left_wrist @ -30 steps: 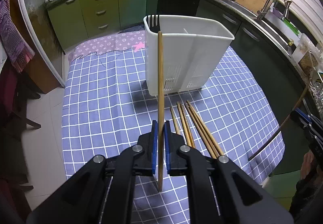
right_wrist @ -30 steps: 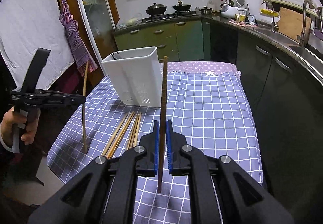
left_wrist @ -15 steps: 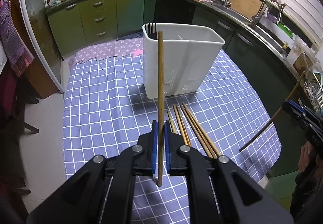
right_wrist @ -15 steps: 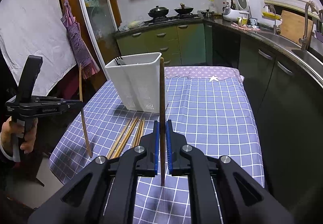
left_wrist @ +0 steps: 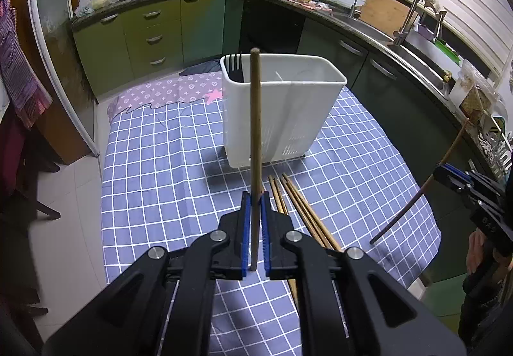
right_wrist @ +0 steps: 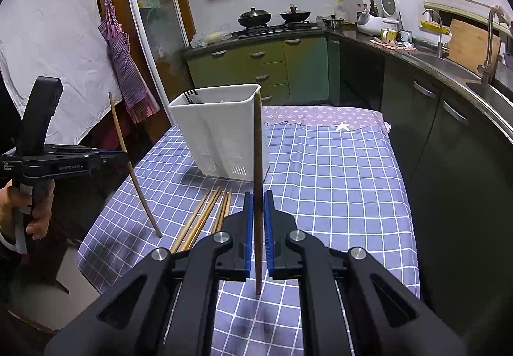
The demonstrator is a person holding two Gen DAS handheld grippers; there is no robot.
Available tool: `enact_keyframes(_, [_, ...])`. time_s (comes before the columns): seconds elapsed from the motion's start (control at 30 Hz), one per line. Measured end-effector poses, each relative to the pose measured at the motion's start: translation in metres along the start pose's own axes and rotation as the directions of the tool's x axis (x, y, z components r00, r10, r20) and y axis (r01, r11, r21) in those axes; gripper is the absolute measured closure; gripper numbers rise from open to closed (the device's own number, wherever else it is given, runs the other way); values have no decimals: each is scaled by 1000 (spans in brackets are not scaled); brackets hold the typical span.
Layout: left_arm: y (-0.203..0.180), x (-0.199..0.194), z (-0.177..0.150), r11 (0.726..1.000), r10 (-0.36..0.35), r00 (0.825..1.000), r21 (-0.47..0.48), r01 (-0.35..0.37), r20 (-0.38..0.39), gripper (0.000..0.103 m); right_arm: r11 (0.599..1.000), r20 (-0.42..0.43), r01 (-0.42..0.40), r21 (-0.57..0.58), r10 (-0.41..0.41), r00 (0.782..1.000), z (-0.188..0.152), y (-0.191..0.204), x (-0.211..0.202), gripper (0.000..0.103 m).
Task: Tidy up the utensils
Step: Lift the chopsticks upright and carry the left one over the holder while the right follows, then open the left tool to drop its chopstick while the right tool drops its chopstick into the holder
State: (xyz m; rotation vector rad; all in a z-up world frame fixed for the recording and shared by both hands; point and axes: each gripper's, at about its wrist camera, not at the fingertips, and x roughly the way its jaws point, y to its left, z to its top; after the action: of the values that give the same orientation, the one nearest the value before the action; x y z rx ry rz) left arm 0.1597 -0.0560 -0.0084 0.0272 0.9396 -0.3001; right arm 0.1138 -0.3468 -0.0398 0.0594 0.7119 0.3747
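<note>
The left gripper [left_wrist: 255, 207] is clamped on a pale chopstick [left_wrist: 255, 131], held upright near its lower end, out over the near-left part of the worktop [left_wrist: 160, 163] and well short of the white utensil holder [left_wrist: 282, 112]. So little of the stick sits between the blue pads that I judge it could pivot or slip on the way there. A black fork [left_wrist: 235, 67] already stands in the holder's left corner; coming down too close could knock it. Between the two grippers, loose chopsticks [right_wrist: 205, 215] lie on the checked cloth in front of the holder, and a low sweep might scatter them. Over on the right, the right gripper [right_wrist: 257, 208] is closed on a darker chopstick [right_wrist: 257, 163], also upright. If both reach for the holder together, the sticks may clash, or a push on the rim could tip it.
</note>
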Motion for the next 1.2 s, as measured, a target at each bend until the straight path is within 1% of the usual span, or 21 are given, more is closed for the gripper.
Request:
enact_keyframes(0.2, [-2, 0, 4, 1000, 0, 1000, 6, 0, 2, 96, 1000, -4, -1, -1, 1, 1000, 1, 0, 1, 96])
enact_keyframes(0.37, [-5, -10, 15, 1000, -11, 1000, 12, 11, 19, 96, 1000, -9, 1, 2, -1, 1000, 0, -2, 3, 96])
enact_keyframes(0.47, [-7, -20, 26, 1000, -20, 999, 18, 19, 33, 96, 1000, -8, 1, 5, -1, 1000, -1, -2, 3, 96])
enact_keyframes(0.57, [-10, -33, 44, 999, -26, 998, 25, 25, 57, 96, 1000, -8, 2, 5, -2, 1000, -1, -3, 3, 96])
enact_keyframes(0.67, [-12, -52, 65, 999, -33, 994, 29, 30, 103, 96, 1000, -8, 1, 6, -1, 1000, 0, -3, 3, 96])
enact_keyframes(0.77, [-16, -77, 91, 999, -22, 983, 43, 14, 183, 96, 1000, -7, 2, 7, -2, 1000, 0, -4, 3, 96])
enact_keyframes(0.8, [-17, -88, 103, 999, -15, 975, 48, 4, 222, 96, 1000, -7, 1, 9, -1, 1000, 0, -5, 3, 96])
enact_keyframes(0.83, [-18, -93, 109, 999, -12, 970, 48, 0, 242, 96, 1000, -6, 1, 10, -1, 1000, 0, -6, 3, 96])
enact_keyframes(0.9, [-19, -104, 130, 999, -7, 952, 46, -7, 305, 96, 1000, -6, -1, 14, 1, 1000, 0, -8, 3, 96])
enact_keyframes(0.97, [-19, -104, 143, 999, 2, 939, 41, -17, 344, 96, 1000, -5, -2, 14, 2, 1000, 0, -9, 4, 96])
enact_keyframes(1.0, [-19, -102, 148, 999, 4, 934, 39, -20, 357, 96, 1000, -4, -2, 13, 2, 1000, 0, -9, 3, 96])
enact_keyframes(1.03, [-19, -93, 155, 999, 8, 933, 37, -23, 359, 96, 1000, -4, -3, 12, 3, 1000, 0, -10, 3, 96])
enact_keyframes(1.1, [-18, -75, 160, 999, 22, 939, 25, -33, 344, 96, 1000, -5, -5, 12, 5, 1000, 0, -9, 3, 96])
enact_keyframes(1.2, [-14, -40, 159, 999, 37, 960, 10, -41, 279, 96, 1000, -4, -10, 14, 10, 1000, 3, -10, 1, 96])
